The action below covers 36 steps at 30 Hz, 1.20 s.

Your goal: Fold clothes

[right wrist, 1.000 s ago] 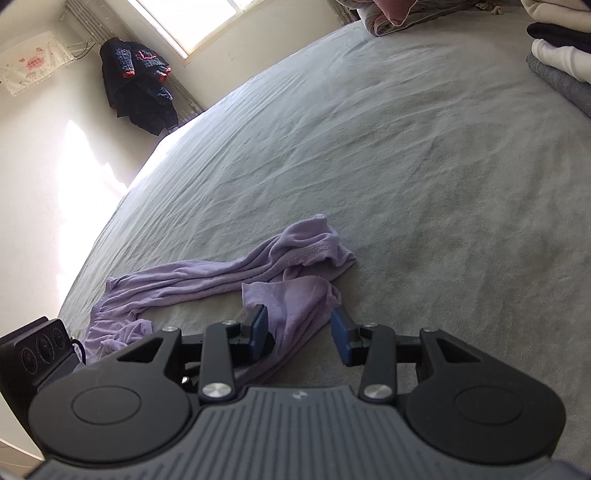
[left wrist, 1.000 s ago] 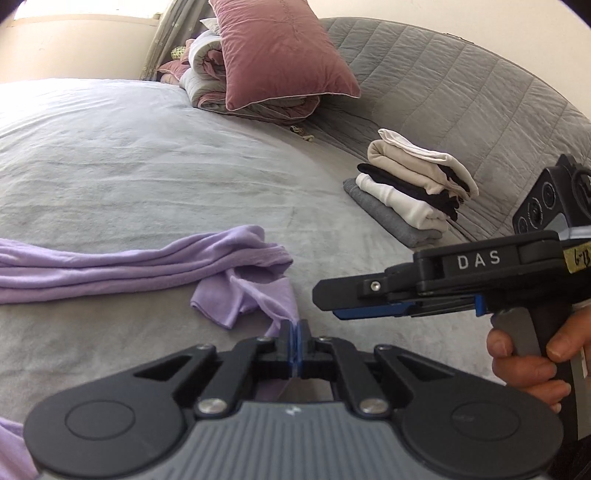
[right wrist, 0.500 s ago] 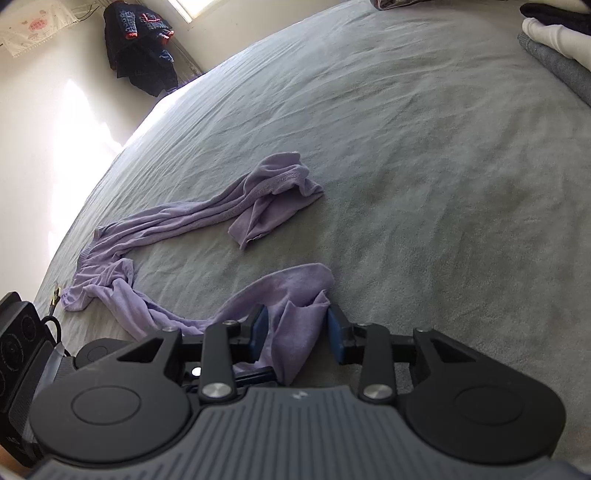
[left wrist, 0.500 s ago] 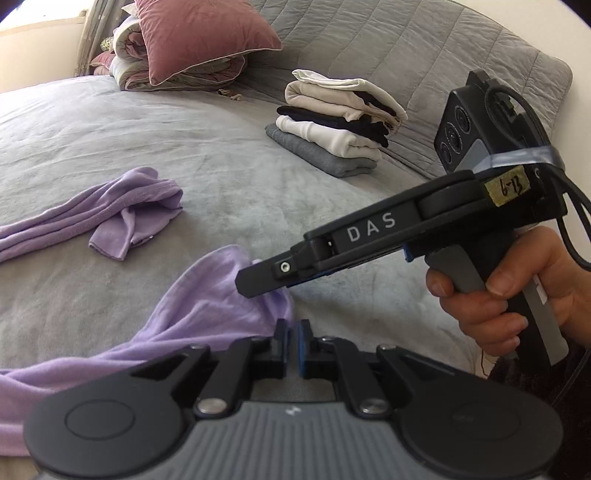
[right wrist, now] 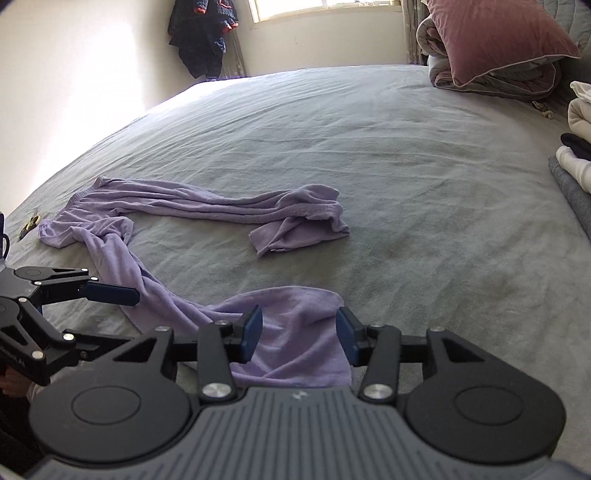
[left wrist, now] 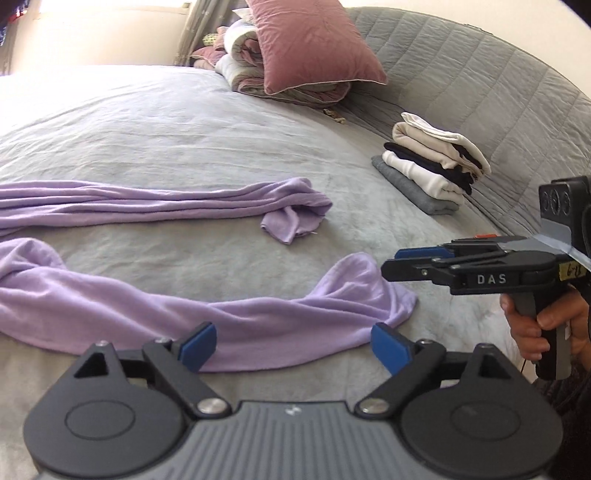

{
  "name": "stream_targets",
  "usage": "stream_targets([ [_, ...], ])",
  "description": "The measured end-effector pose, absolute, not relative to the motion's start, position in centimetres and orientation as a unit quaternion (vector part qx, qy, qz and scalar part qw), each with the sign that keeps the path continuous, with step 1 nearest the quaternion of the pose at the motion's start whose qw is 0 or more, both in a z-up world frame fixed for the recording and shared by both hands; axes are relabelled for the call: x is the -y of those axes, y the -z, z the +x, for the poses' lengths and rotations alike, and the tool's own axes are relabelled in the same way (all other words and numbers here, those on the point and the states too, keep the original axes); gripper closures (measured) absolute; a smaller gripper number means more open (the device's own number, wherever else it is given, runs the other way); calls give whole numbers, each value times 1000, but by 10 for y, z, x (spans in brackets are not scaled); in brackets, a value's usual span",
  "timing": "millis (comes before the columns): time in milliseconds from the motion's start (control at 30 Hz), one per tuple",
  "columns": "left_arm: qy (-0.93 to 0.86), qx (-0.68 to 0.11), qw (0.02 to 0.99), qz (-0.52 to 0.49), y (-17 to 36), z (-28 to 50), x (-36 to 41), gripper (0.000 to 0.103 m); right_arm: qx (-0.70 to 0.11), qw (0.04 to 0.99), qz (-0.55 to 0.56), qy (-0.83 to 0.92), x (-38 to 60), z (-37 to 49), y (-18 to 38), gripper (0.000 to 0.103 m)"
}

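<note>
"DAS" printed on right gripper (left wrist: 410, 264) body, yellow tag unreadable. Only the right wrist view shows dark jacket (right wrist: 201, 31) hung by window. Long lilac knit garment (left wrist: 236, 325) lies loose mid grey bedspread (left wrist: 147, 147). Left gripper (left wrist: 293, 347) was pinching cloth a second ago; jaws just sprang wide, cloth between, untouched. Right's jaws just widened, half-spread, pads clear of cloth.

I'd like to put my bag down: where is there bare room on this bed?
Free: the wide grey bedspread between the crumpled lilac garment and the far wall. Crowded: the right edge, with the folded clothes stack and pink velvet pillow.
</note>
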<state>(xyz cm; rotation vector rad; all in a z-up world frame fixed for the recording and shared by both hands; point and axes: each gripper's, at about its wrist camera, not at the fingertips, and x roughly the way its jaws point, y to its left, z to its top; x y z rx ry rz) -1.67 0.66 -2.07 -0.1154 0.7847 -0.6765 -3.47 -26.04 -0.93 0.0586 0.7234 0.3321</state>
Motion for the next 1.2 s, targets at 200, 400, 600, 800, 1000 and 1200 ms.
stream_targets([
  [200,267,-366,888,-72,15,-19,-51,7,-345,912,-17,-220,218,-34,9,54],
  [400,219,-363,902,-76,16,-22,-85,7,-346,899,-62,-263,175,-33,14,54],
  [600,166,-363,911,-99,19,-22,-123,7,-341,888,-82,-299,140,-31,16,54],
  [800,113,-357,919,-120,21,-21,-154,7,-335,877,-102,-329,106,-27,20,63],
  [1000,64,-353,921,-153,24,-17,-184,10,-331,869,-114,-351,84,-23,24,71],
  [1200,-4,-338,916,-214,27,-5,-222,22,-330,870,-138,-339,76,-17,35,71],
])
